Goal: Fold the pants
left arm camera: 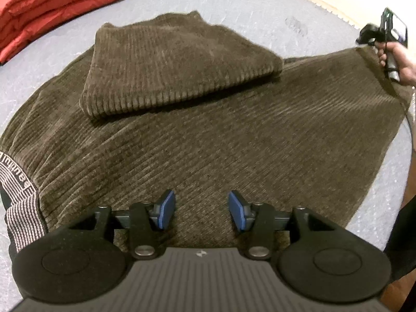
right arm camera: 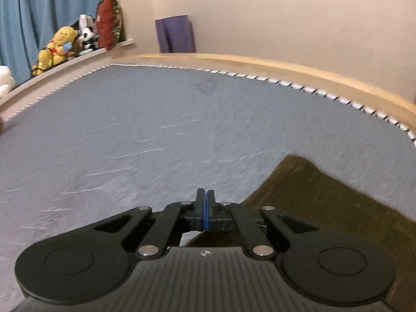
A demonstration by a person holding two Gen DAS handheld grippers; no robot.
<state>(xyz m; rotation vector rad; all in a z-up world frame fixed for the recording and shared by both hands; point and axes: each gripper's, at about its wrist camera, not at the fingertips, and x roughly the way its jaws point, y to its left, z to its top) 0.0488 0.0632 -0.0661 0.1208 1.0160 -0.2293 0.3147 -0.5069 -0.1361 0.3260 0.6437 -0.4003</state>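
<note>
Half-folded pants (left arm camera: 208,119) on bed (right arm camera: 156,130), left gripper (left arm camera: 202,209) agape above

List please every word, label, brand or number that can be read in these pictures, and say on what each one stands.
Lettering woven on the striped waistband of the brown corduroy pants: cut off at the picture's edge and distorted, not readable.
Small emblem on the left claw body: a symbol, no letters.
The same emblem on the right claw body: no letters.
Nothing else carries text.
</note>
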